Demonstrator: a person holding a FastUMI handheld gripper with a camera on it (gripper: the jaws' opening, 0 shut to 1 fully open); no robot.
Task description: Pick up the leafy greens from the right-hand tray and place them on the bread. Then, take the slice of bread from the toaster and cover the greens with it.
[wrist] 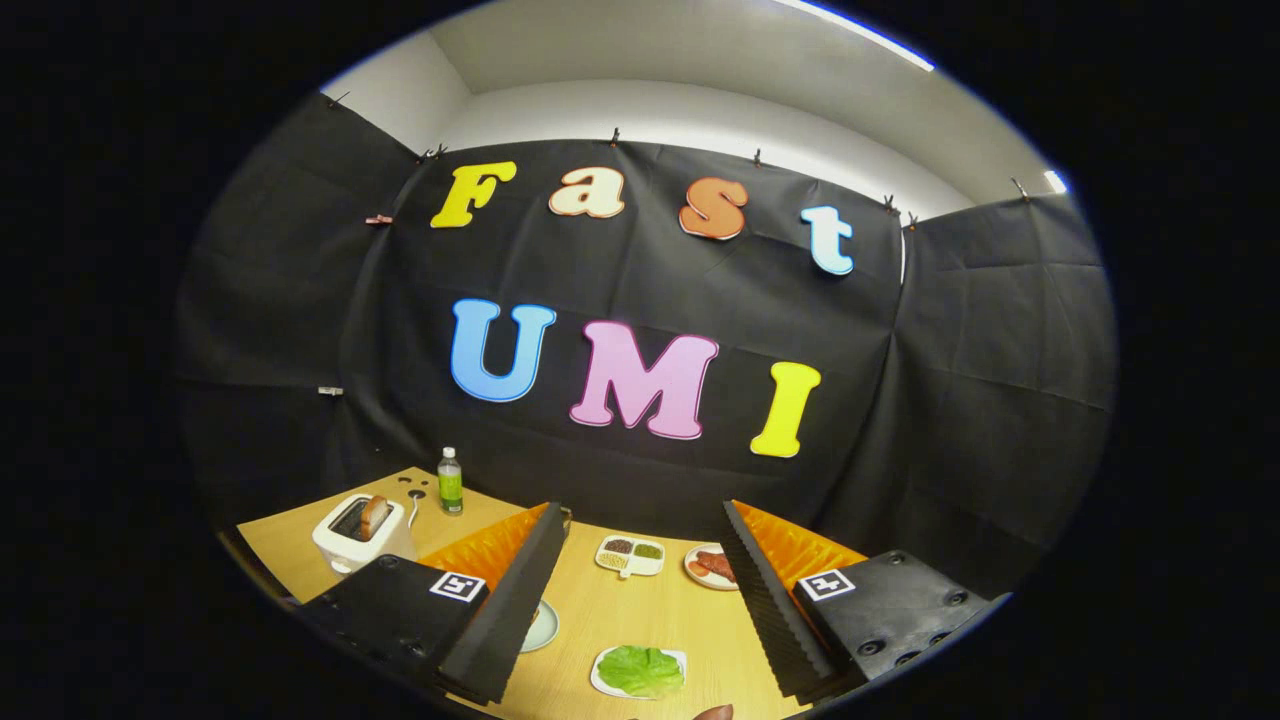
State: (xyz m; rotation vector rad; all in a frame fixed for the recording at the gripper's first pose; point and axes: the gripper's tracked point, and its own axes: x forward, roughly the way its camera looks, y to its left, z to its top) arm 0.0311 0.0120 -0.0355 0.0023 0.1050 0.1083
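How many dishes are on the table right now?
4: greens tray between the open gripper fingers, divided dish and sausage plate beyond, one plate partly behind the left finger. Others may be hidden.

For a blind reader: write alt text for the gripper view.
The gripper hangs open and empty above a wooden table, with leafy greens on a white tray between its jaws. Beyond sit a divided dish and a plate of food; a white toaster holding bread and a bottle stand further back.

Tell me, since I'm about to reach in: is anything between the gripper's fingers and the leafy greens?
Nothing visible. The gripper is open, and the leafy greens lie on their white tray between the fingers, with only bare table around.
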